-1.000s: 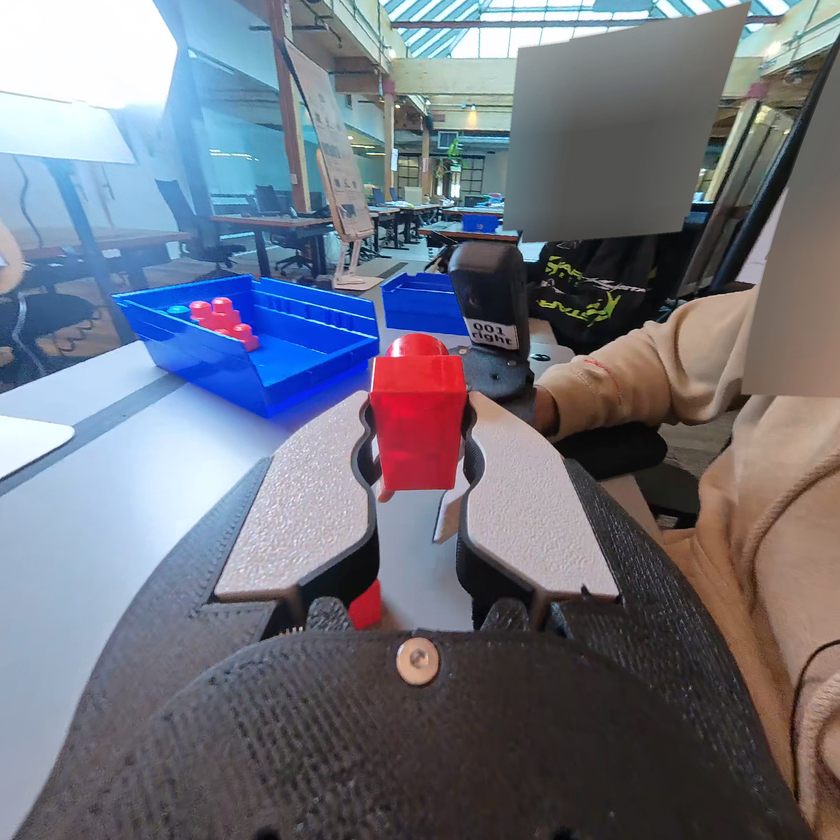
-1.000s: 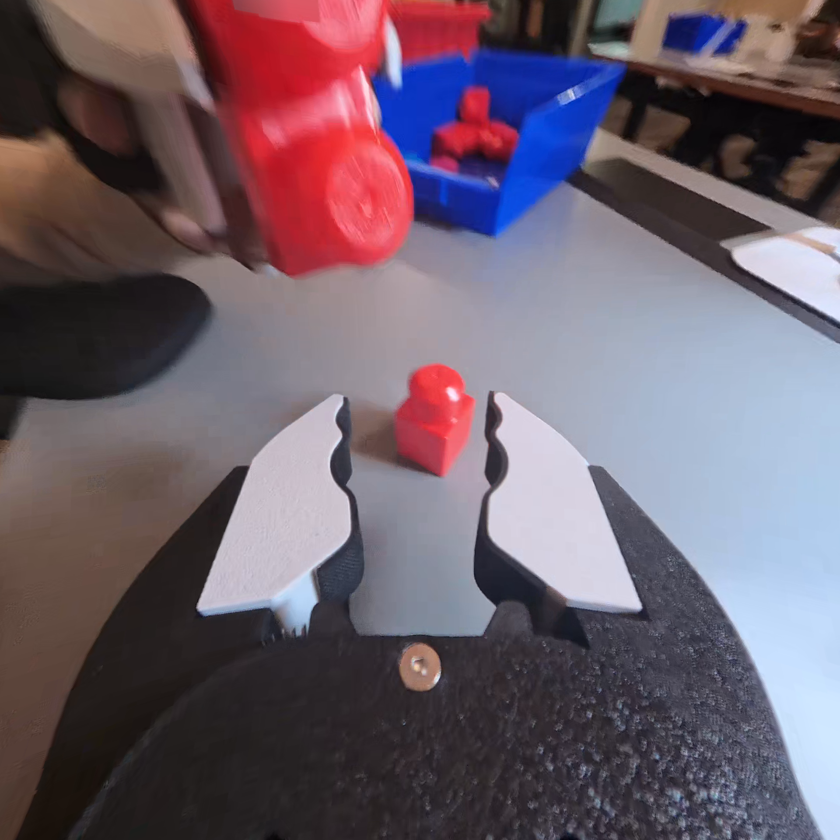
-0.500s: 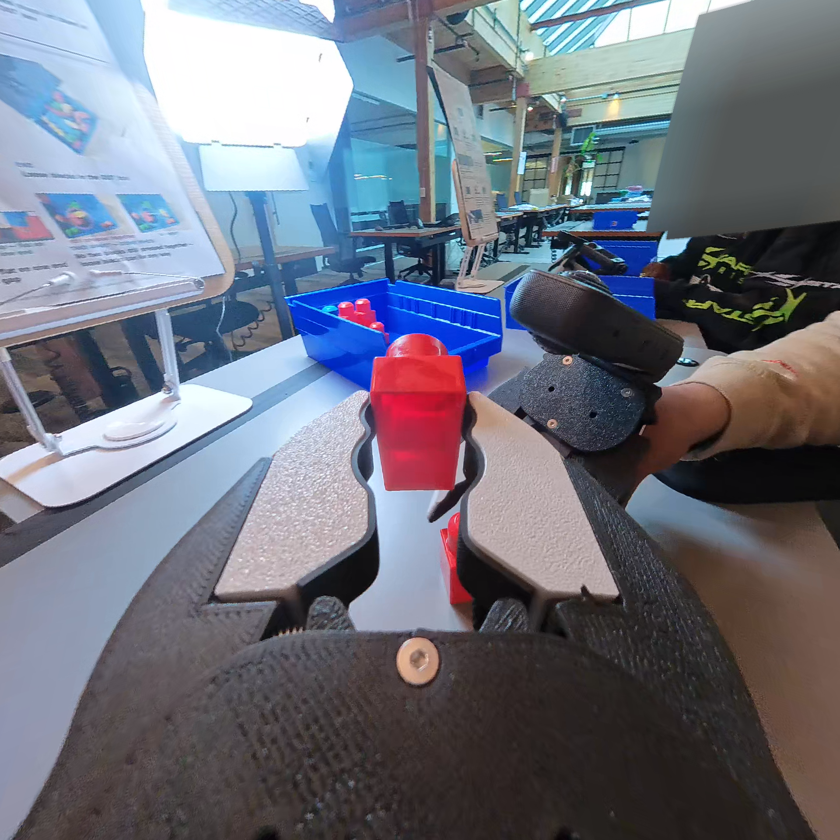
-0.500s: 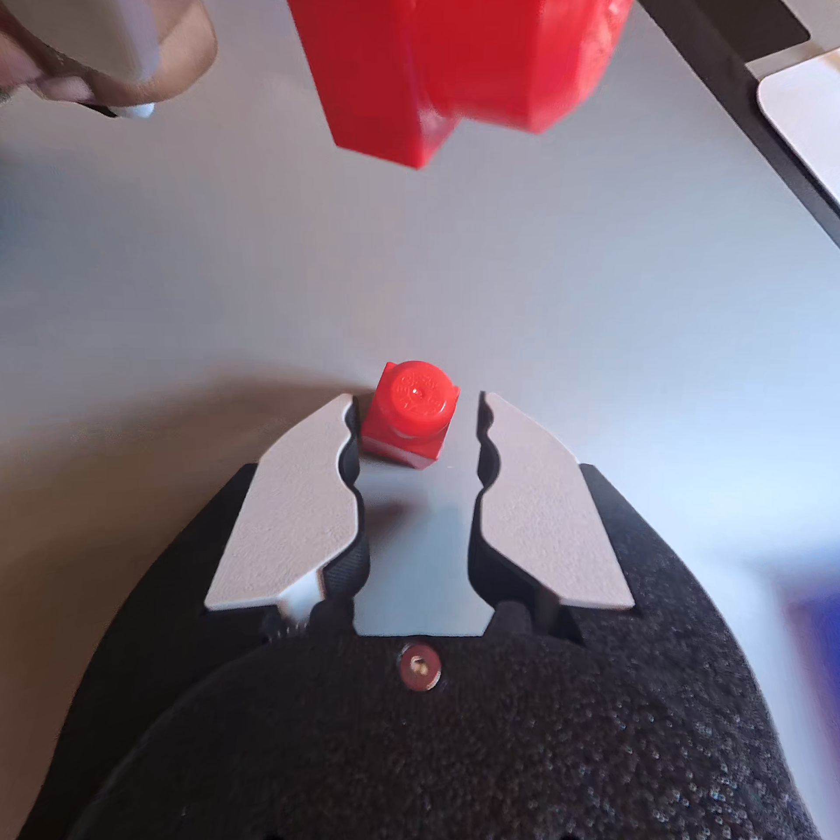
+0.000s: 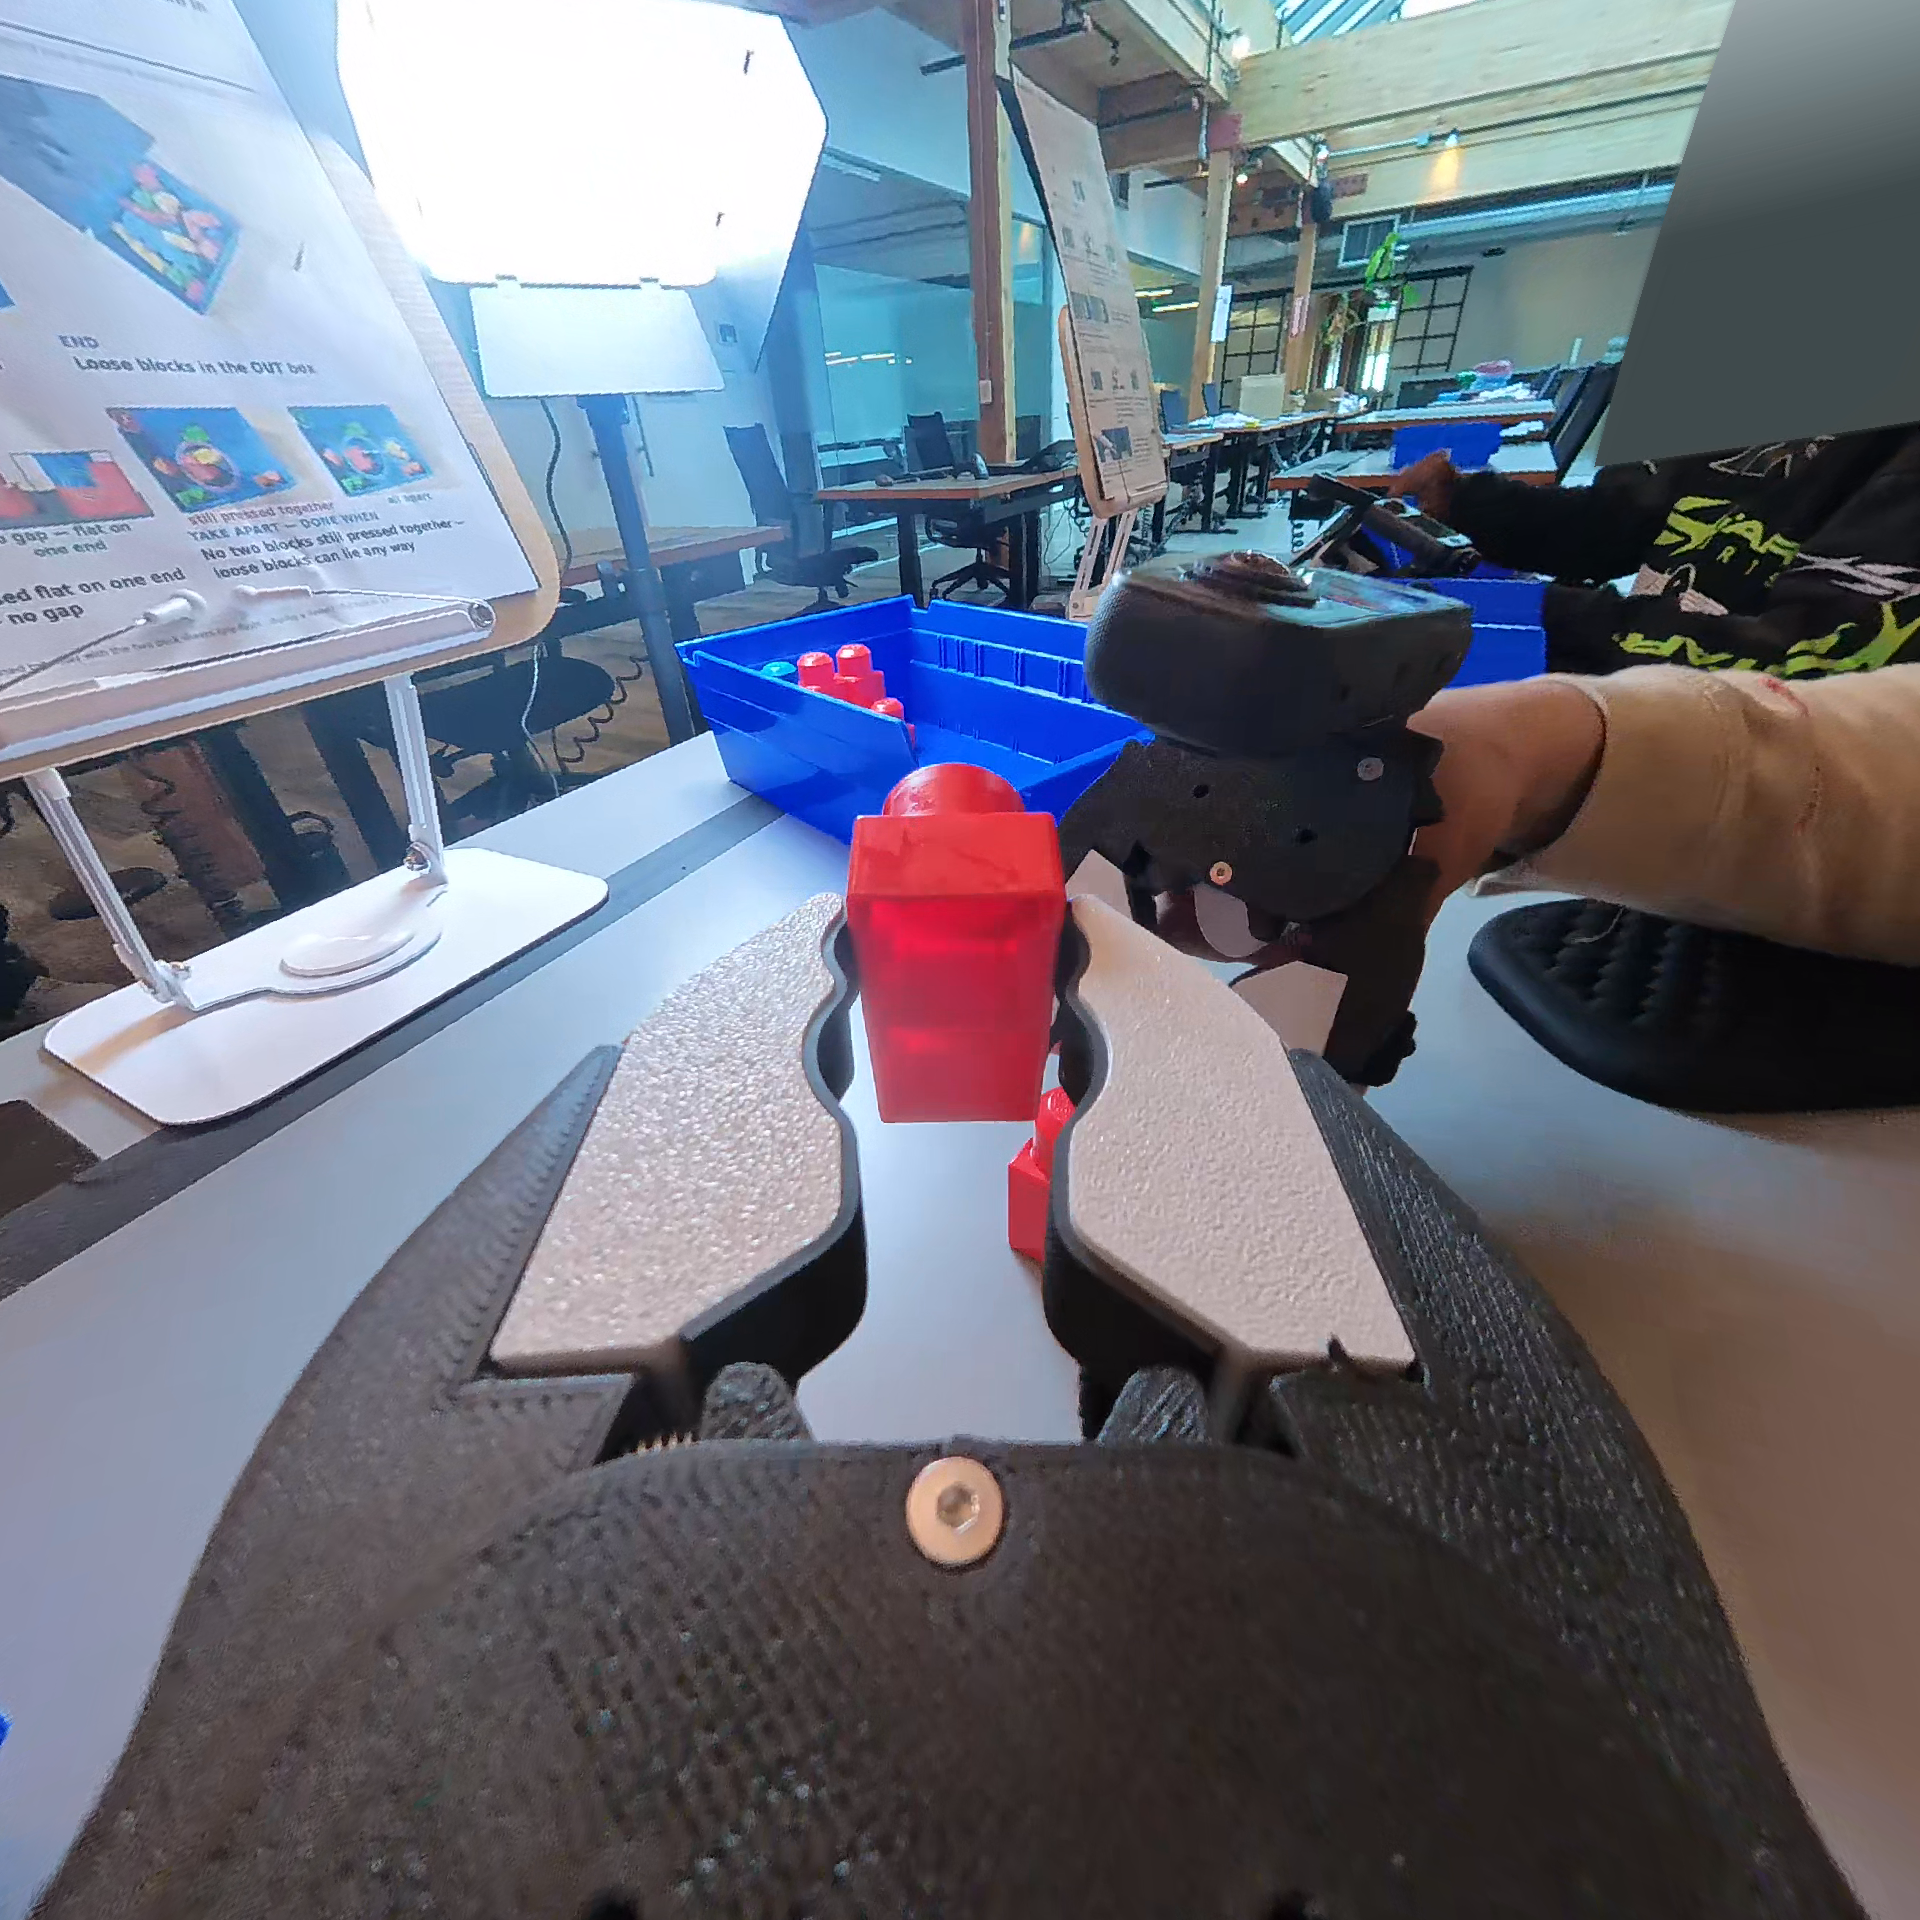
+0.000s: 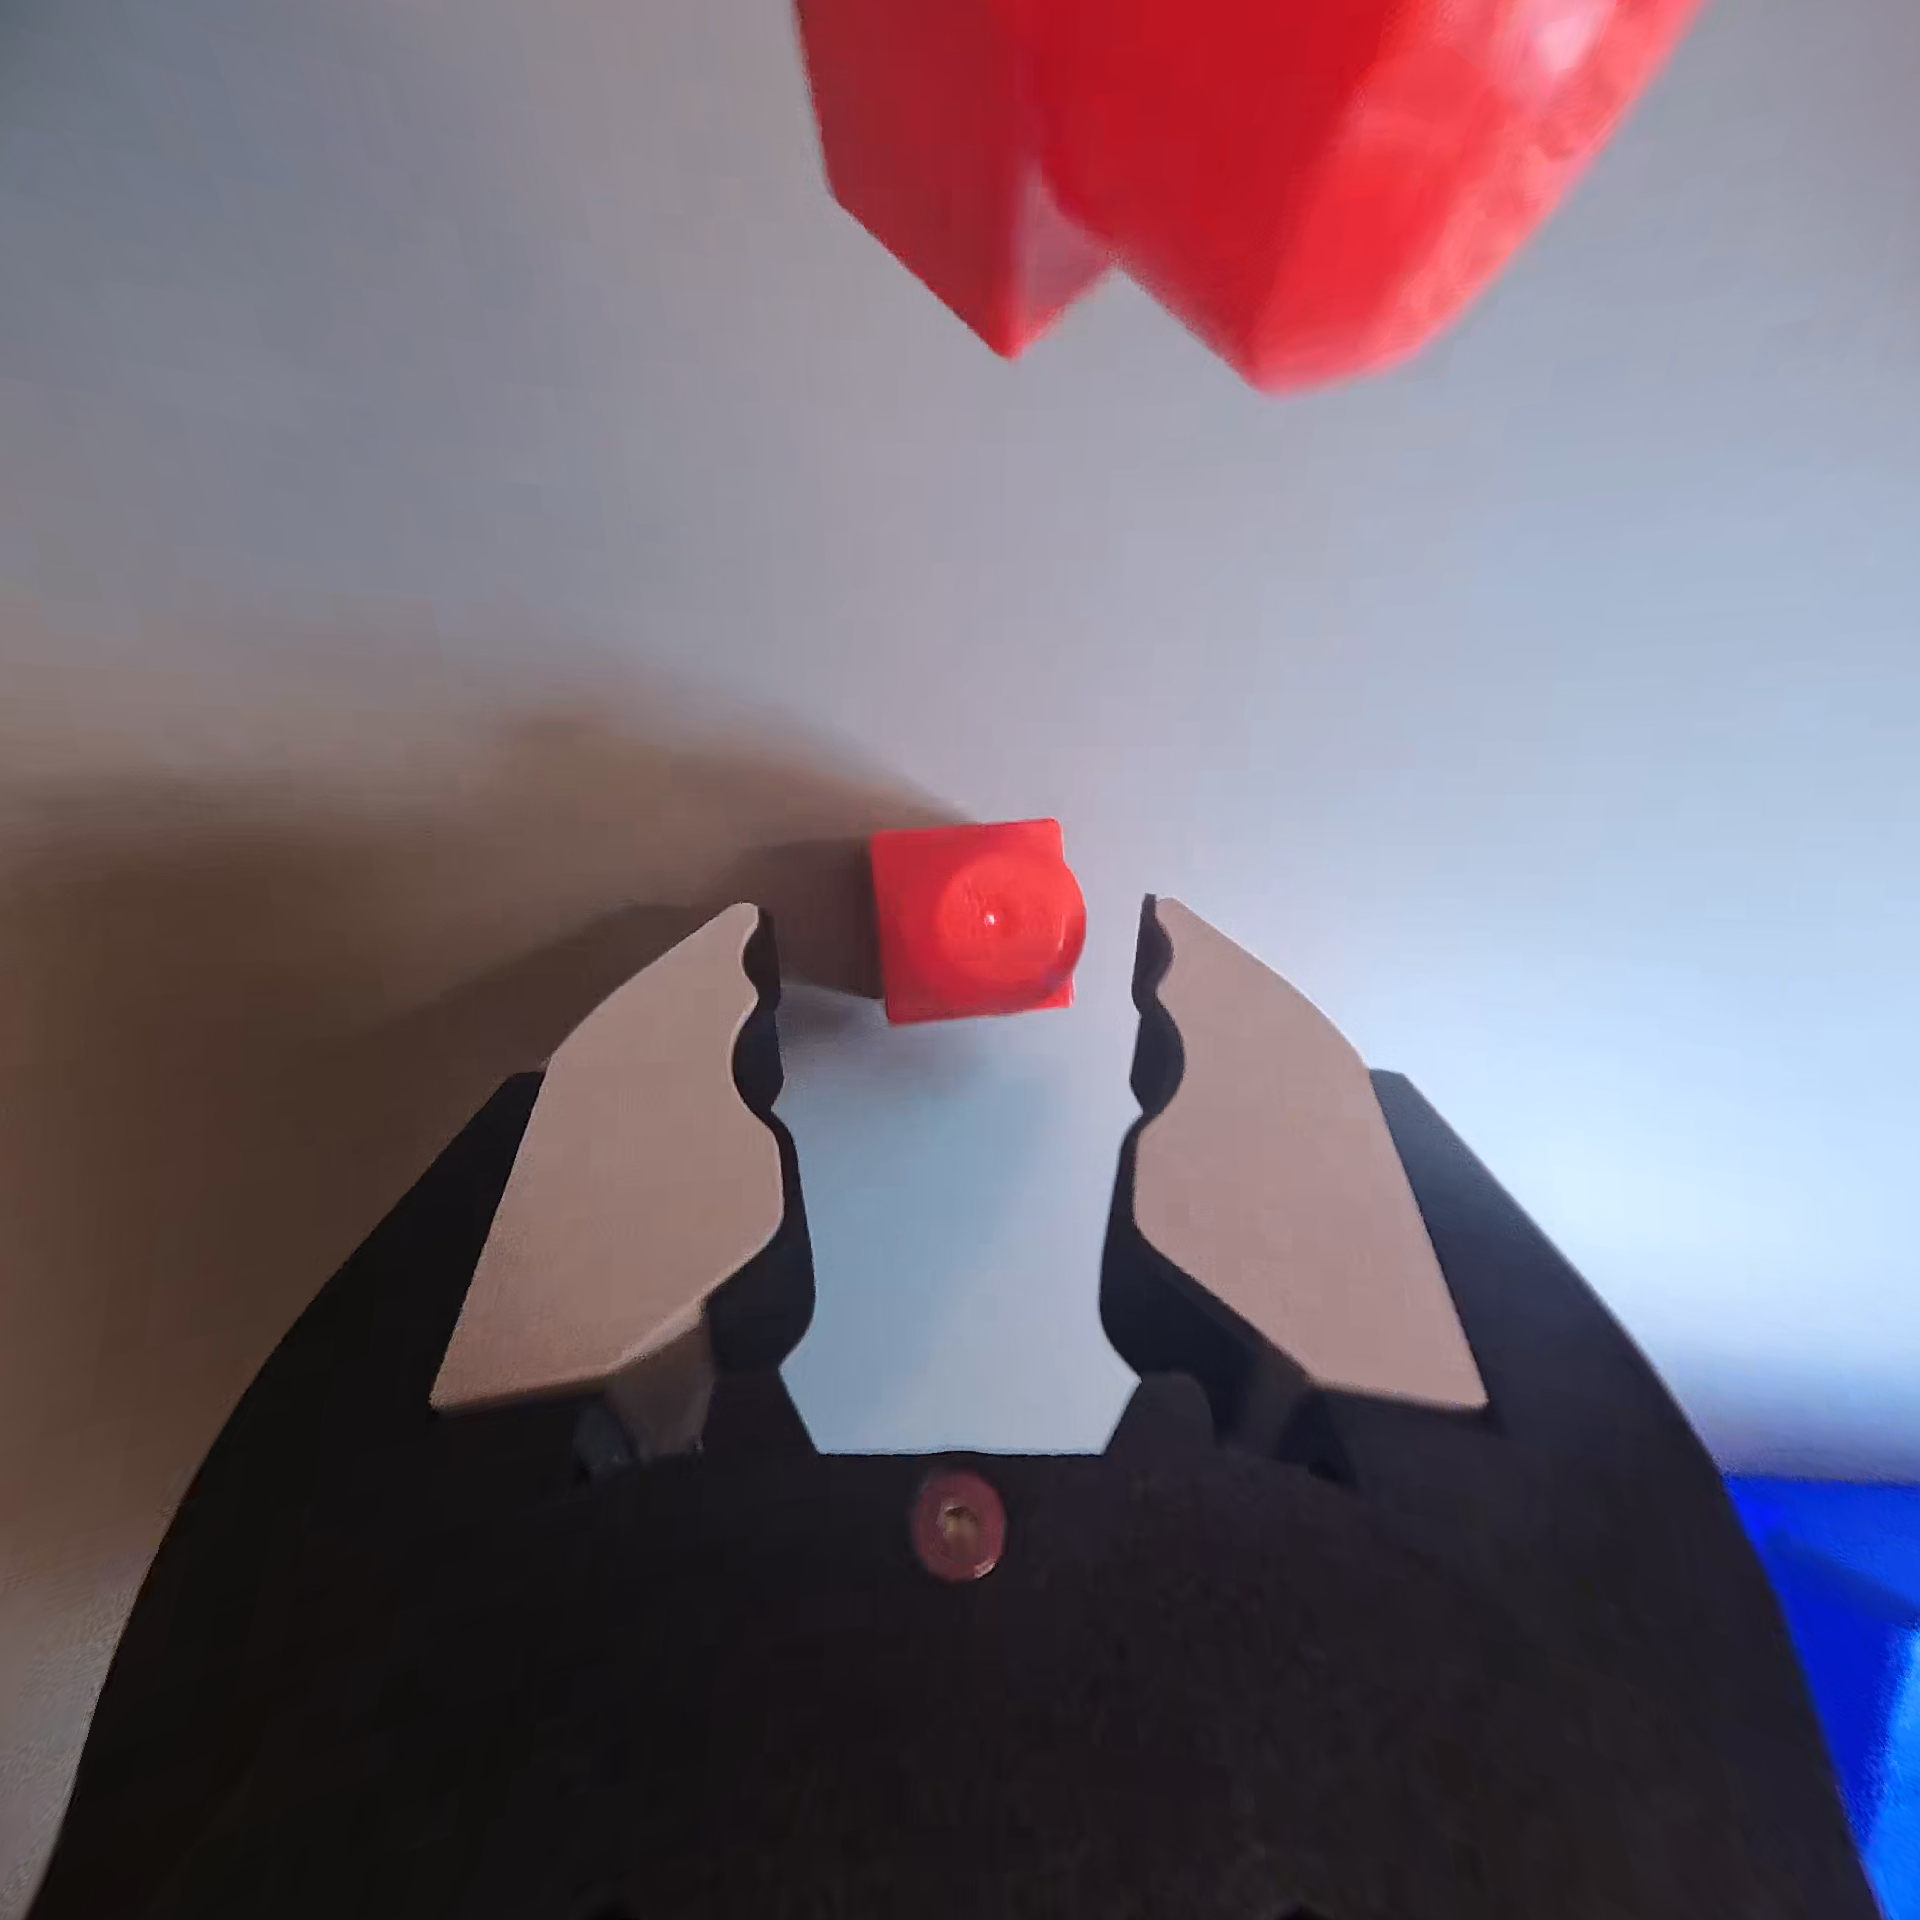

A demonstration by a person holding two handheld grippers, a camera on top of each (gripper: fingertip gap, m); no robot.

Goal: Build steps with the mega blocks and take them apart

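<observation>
The left tool (image 5: pixel 956 997) pinches a tall red plastic mega block (image 5: pixel 954 966) with a round stud on top, held upright above the grey worktop (image 5: pixel 312 1195). A small red single-stud block (image 6: pixel 971 920) stands on the worktop below, at about 4 o'clock of the held one. The right tool (image 6: pixel 951 935) points straight down at it, fingers spread to either side, not touching. Towards 12 o'clock in the left wrist view sits a blue plastic bin (image 5: pixel 821 769) holding more red blocks (image 5: pixel 847 670), and at 10 o'clock a white stand (image 5: pixel 312 966) carries an instruction sheet.
</observation>
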